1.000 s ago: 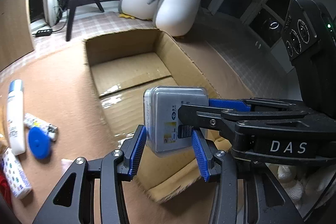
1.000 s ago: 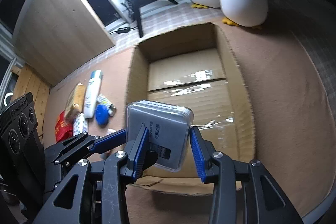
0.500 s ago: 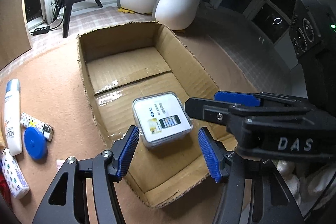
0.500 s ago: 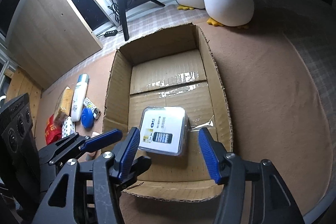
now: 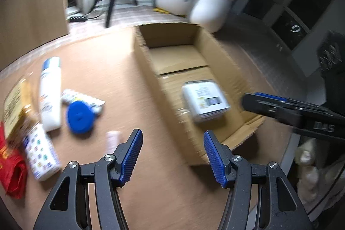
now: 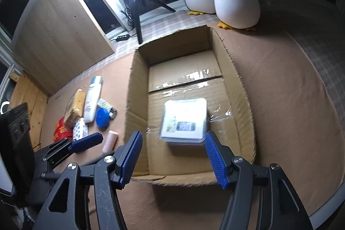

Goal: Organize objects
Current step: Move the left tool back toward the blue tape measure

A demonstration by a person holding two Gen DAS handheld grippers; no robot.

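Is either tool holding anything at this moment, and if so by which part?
Nothing is held. The left tool and right tool are both open; the clear-cased box lies in the cardboard box.

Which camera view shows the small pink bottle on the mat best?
The right wrist view: the small pink bottle lies whole and fairly sharp, left of the cardboard box. In the left wrist view it is blurred, and the left tool's finger partly hides it.

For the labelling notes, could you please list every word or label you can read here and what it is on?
"DAS": on the right gripper, seen from the left wrist view.
Clear case in the cardboard box: print blurred.
White bottle: blurred.
Patterned packet and yellow packet: unreadable.
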